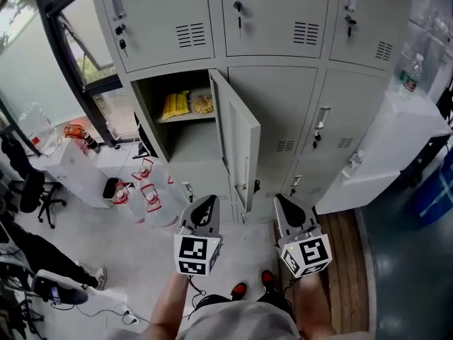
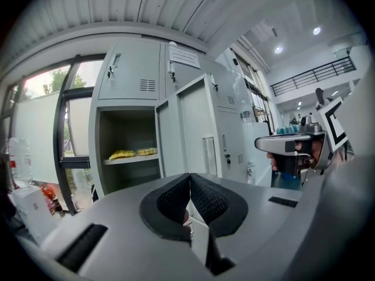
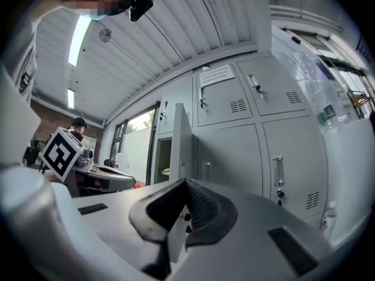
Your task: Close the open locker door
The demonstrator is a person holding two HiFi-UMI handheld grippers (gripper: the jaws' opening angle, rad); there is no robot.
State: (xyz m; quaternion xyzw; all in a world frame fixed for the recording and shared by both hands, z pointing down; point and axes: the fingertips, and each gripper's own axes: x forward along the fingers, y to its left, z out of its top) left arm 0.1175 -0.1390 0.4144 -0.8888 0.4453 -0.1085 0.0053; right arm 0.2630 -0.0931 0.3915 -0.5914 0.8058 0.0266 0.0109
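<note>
Both grippers sit lowest in the head view: left gripper [image 1: 207, 205] and right gripper [image 1: 286, 205], each with jaws pressed together, holding nothing. At twelve o'clock the locker door [image 1: 237, 140] stands wide open, well apart from both. I'd press the right gripper on its outer face near the free edge, sweeping toward eleven o'clock. The open compartment [image 1: 152, 119] holds yellow packets [image 1: 175, 105] on its shelf.
</note>
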